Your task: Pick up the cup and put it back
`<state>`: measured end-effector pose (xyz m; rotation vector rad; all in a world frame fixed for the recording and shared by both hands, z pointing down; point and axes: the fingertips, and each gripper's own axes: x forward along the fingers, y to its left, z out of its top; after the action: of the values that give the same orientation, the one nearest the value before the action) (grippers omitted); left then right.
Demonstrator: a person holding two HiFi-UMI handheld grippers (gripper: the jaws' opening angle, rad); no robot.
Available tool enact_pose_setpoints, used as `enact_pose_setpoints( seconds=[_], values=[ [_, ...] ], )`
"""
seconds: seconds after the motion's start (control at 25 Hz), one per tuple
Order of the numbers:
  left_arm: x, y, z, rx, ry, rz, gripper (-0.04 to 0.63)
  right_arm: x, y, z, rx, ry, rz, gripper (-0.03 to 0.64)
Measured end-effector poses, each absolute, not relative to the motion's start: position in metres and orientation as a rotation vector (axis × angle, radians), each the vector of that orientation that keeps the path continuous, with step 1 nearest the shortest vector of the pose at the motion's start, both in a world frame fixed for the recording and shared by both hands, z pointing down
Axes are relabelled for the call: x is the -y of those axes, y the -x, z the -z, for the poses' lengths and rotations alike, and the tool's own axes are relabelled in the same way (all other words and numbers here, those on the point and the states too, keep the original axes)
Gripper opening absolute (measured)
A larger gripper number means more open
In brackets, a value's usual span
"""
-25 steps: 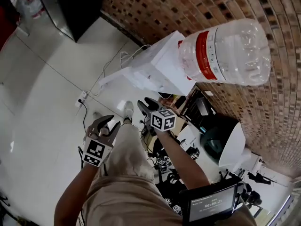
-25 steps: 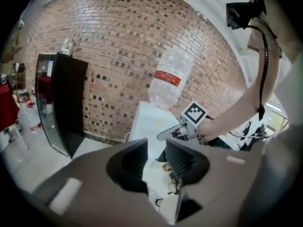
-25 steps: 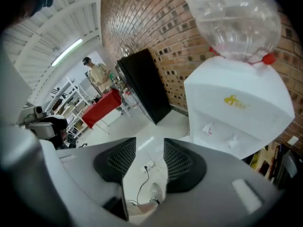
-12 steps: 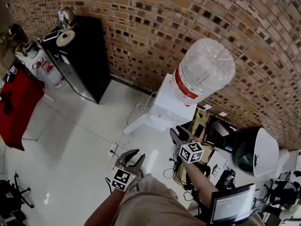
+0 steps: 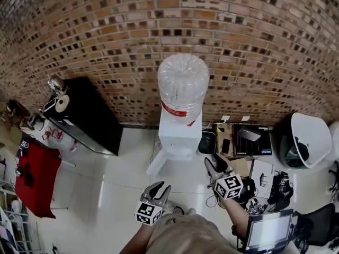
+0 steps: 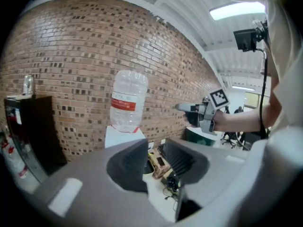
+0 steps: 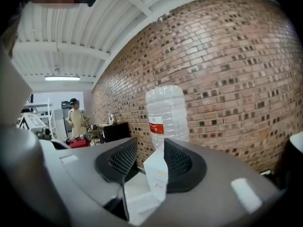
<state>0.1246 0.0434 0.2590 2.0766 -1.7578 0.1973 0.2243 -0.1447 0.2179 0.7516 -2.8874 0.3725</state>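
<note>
Brick wall (image 5: 254,46) is filling the head view from 9 through 3 o'clock. Black cabinet (image 5: 92,120) is standing against it at 9 o'clock, and the white water dispenser (image 5: 177,134) is carrying its upturned bottle (image 5: 183,83) at centre. Both grippers are pointing toward the dispenser. The left gripper (image 5: 160,186) is at 6 o'clock and the right gripper (image 5: 213,160) at 5 o'clock, both released, jaws standing apart and gripping nothing. Cup – can't confirm it. A shiny cup-like vessel (image 5: 55,83) is sitting on the cabinet top at 9 o'clock, well apart from both grippers.
</note>
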Motion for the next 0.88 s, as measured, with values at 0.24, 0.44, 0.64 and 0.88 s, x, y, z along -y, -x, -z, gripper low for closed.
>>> enact_pose_setpoints(
  seconds=[0.24, 0.44, 0.64, 0.88],
  values=[
    [-0.045, -0.167, -0.229, 1.708, -2.170, -0.241, 0.109, 0.116, -0.286, -0.171, 2.915, -0.740, -0.195, 0.229],
    [-0.055, -0.190, -0.220, 1.692, -2.213, -0.223, 0.109, 0.082, -0.318, -0.157, 2.932, -0.746, -0.219, 0.255],
    [-0.084, -0.218, -0.222, 1.704, -2.148, -0.144, 0.109, 0.049, -0.343, -0.146, 3.002, -0.700, -0.285, 0.255],
    [-0.087, -0.233, -0.217, 1.683, -2.158, -0.099, 0.109, 0.021, -0.366, -0.149, 2.995, -0.710, -0.323, 0.244]
  ],
)
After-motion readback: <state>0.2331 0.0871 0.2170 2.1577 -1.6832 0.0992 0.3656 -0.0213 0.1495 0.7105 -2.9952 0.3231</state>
